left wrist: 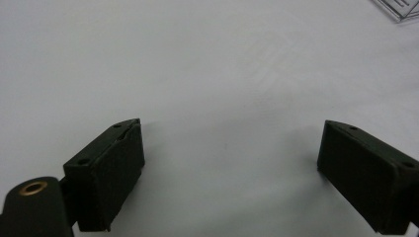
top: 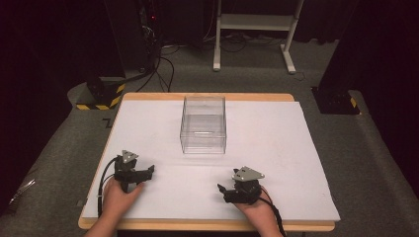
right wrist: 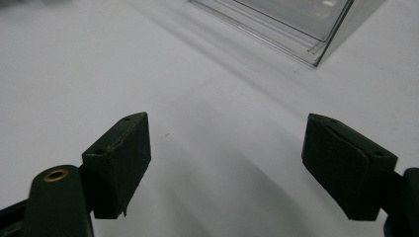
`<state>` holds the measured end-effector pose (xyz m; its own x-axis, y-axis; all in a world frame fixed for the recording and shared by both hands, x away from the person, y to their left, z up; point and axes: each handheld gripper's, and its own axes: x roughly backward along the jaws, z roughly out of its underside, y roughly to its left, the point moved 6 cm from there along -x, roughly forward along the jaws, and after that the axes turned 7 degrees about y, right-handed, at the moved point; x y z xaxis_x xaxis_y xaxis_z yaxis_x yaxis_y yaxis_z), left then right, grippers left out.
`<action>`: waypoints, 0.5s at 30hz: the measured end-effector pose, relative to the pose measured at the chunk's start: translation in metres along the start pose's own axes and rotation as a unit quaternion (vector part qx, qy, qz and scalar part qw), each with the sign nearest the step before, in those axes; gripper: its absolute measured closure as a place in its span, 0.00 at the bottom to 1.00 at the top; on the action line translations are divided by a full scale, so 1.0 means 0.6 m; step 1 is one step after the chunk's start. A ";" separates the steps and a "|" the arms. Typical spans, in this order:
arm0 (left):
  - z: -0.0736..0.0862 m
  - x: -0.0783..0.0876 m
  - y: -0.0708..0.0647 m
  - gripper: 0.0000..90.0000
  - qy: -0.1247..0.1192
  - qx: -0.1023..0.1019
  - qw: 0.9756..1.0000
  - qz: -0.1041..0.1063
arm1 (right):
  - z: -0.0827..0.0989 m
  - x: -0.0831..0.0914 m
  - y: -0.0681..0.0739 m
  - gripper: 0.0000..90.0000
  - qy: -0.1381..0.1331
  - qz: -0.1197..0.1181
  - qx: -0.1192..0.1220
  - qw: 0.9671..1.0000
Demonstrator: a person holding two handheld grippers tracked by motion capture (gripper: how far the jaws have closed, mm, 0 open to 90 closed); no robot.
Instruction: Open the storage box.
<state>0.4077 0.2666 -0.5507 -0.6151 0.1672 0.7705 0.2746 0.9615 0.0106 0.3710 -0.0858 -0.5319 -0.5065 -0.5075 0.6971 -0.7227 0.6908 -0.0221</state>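
Two grippers rest low on the white table top [top: 276, 148], one in each of the person's hands, at the near edge. The left gripper [top: 148, 171] sits at the near left, its grey three-cornered plate on top and its black cable looping back beside the left hand [top: 118, 193]. In the left gripper view its jaws stand wide apart, with nothing but bare white surface between them; they hold nothing and clamp nothing. The right gripper [top: 222, 189] lies at the near right, held by the right hand [top: 254, 207], and points toward the middle of the table. In the right gripper view its jaws are likewise spread wide, with bare white surface between them and nothing gripped.

A clear plastic box [top: 203, 124] stands upright in the middle of the table, farther back than both grippers and well apart from each. It looks empty. One corner of it [right wrist: 316, 34] shows ahead of the right gripper's jaws, and a small corner [left wrist: 400, 9] shows at the upper right of the left gripper view.
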 end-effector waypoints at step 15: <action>0.000 0.000 0.000 0.12 -0.001 0.000 1.000 0.000 | -0.038 -0.010 -0.011 0.19 -0.017 -0.015 -0.018 1.000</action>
<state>0.4077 0.2665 -0.5507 -0.6160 0.1673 0.7698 0.2742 0.9616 0.0104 0.3894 -0.0759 -0.5197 -0.5009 -0.5449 0.6724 -0.7208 0.6927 0.0243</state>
